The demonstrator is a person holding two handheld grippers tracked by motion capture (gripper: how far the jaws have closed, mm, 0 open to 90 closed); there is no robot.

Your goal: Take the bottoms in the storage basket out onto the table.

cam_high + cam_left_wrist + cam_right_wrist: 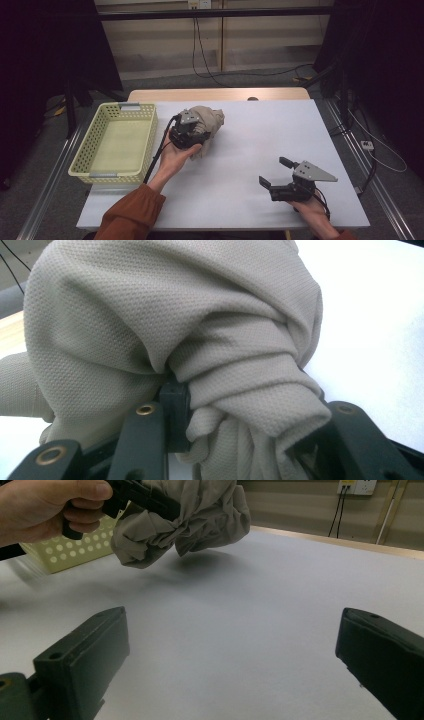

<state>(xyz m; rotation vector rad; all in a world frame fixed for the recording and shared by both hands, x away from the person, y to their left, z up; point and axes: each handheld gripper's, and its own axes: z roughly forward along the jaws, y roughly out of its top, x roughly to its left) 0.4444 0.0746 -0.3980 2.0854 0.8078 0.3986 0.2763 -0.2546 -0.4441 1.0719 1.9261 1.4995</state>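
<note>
A bunched beige cloth (207, 120) is held just above the white table (250, 150), near its far left part and just beside the pale yellow basket (117, 145). In the right gripper view a shadow is seen on the table under the cloth (200, 515), so the bundle is carried clear of the surface. The fabric is a fine pique knit, crumpled into thick folds and rolls, with one rounded lobe on top and a twisted tail hanging below the grip point (240, 385).

The cloth is clamped by the left gripper (192, 132), whose jaws are closed tight on a gathered fold; in the left gripper view the black jaws are seen pressed into the fabric from both sides. The gripper is carried in the left hand (172, 155), with the forearm in a rust-orange sleeve (127, 215) reaching forward from the near edge, and the jaws are pointed away from the person towards the far side of the table.

The right gripper (274, 175) is held low near the table's near right corner by the right hand (312, 210), well apart from the cloth. Its jaws are spread wide with nothing between them, and are pointed left across the table towards the bundle.
</note>
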